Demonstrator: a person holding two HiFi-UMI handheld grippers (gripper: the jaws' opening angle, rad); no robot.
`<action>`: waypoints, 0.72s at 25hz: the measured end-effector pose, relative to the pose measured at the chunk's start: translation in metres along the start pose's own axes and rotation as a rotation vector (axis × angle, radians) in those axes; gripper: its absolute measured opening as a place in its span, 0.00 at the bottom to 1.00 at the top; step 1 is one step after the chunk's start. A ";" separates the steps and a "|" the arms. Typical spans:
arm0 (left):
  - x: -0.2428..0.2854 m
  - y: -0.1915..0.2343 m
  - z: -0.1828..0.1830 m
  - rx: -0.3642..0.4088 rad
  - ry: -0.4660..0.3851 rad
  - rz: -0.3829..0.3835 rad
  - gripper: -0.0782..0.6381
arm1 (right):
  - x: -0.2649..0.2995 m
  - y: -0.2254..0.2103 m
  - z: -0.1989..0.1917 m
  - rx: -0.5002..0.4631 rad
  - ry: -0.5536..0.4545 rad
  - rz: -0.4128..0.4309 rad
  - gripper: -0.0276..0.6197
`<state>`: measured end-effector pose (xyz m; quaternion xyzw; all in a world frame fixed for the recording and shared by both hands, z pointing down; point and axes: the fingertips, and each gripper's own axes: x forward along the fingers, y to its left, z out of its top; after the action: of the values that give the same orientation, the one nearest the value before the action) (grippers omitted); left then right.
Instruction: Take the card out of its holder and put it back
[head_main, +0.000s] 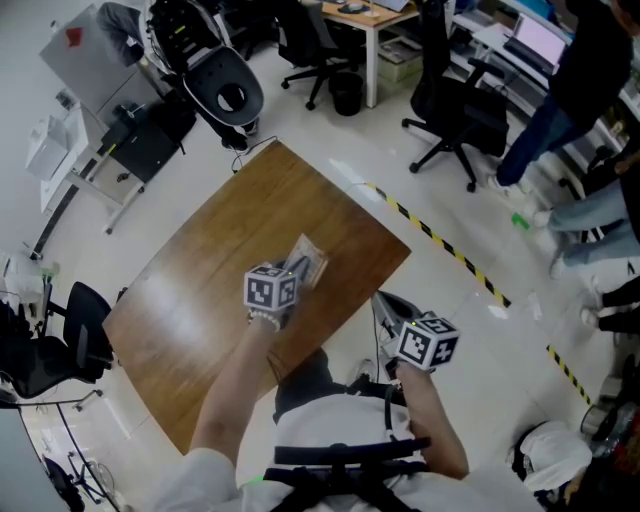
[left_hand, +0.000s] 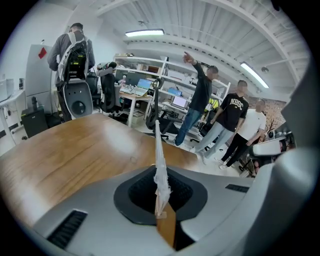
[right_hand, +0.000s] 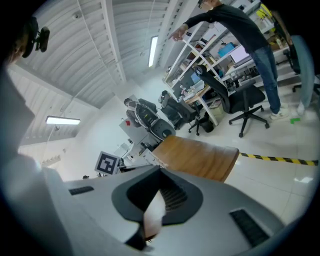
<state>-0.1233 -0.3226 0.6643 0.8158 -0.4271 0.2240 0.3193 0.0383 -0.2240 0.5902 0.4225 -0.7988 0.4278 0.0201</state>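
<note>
My left gripper (head_main: 294, 270) is over the middle of the wooden table (head_main: 220, 280), shut on a clear plastic card holder (head_main: 308, 258). In the left gripper view the holder (left_hand: 159, 155) stands edge-on, pinched between the shut jaws of the left gripper (left_hand: 161, 202). My right gripper (head_main: 390, 315) hangs off the table's right edge, apart from the holder. In the right gripper view a white card (right_hand: 153, 212) sits between the closed jaws of the right gripper (right_hand: 156, 200), with the table (right_hand: 200, 157) ahead and below.
Yellow-black floor tape (head_main: 450, 250) runs past the table's right corner. Office chairs (head_main: 455, 110) and standing people (left_hand: 235, 125) are beyond the table's far side. A black chair (head_main: 60, 340) stands at the left, and a grey machine (head_main: 225, 95) near the far corner.
</note>
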 end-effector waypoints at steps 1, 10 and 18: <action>0.000 0.000 0.001 -0.006 -0.005 -0.004 0.13 | 0.000 0.000 -0.001 0.001 0.001 -0.001 0.05; 0.008 -0.001 -0.011 0.027 0.032 0.002 0.13 | 0.001 -0.005 -0.004 0.006 0.004 -0.012 0.05; 0.010 0.000 -0.015 0.031 0.042 0.000 0.13 | -0.001 -0.006 -0.004 0.010 0.000 -0.028 0.05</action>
<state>-0.1196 -0.3181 0.6813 0.8158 -0.4167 0.2475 0.3157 0.0421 -0.2218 0.5962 0.4335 -0.7907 0.4316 0.0239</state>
